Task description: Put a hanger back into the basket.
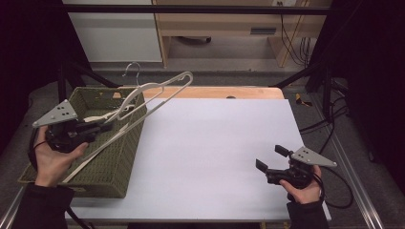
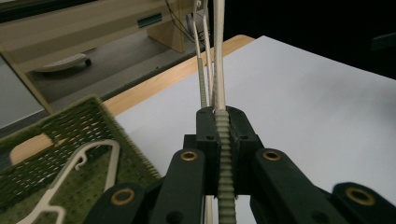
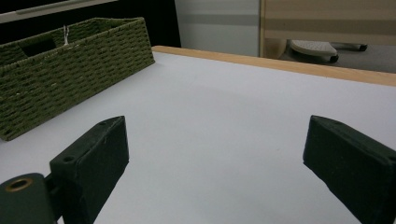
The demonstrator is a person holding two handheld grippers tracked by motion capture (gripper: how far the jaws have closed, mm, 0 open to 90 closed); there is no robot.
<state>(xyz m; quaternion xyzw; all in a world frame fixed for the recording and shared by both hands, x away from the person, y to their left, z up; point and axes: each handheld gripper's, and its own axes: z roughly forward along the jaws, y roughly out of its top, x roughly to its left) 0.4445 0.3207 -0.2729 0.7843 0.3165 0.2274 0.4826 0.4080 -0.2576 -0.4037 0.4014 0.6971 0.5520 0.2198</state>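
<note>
**Left hand-held gripper clamps a hanger above the basket**

Overhead, the counter (image 1: 215, 152) is a pale, matte white sheet w/ a light wood strip along its far edge, bare across the middle. Dark black frame bars run along both sides and across the top of the high view. Beyond the far edge: grey floor, a light wood desk (image 1: 224, 24) w/ black cables hanging at its right, and a white panel to the left. No readable brand, label or writing anywhere.

A green woven basket (image 1: 119, 171) sits on the counter's left side, rectangular, w/ a cut-out handle in its far wall. One cream plastic hanger (image 2: 70, 177) lies on its floor, seen in the left gripper view.

The left hand-held gripper (image 1: 102, 126), held over the basket by the person's left hand (image 1: 52, 160), has its jaws closed tight on a thin ribbed bar of a second cream hanger (image 1: 157, 93). That hanger is lifted, tilted up and away toward the far right, its metal hook (image 1: 133, 69) above the basket's far wall. More than one hanger may be bunched there; can't tell.

The right hand-held gripper (image 1: 272, 160) is low near the counter's right front corner in the person's right hand (image 1: 303, 188), jaws spread wide w/ nothing between them, well apart from the basket.
</note>
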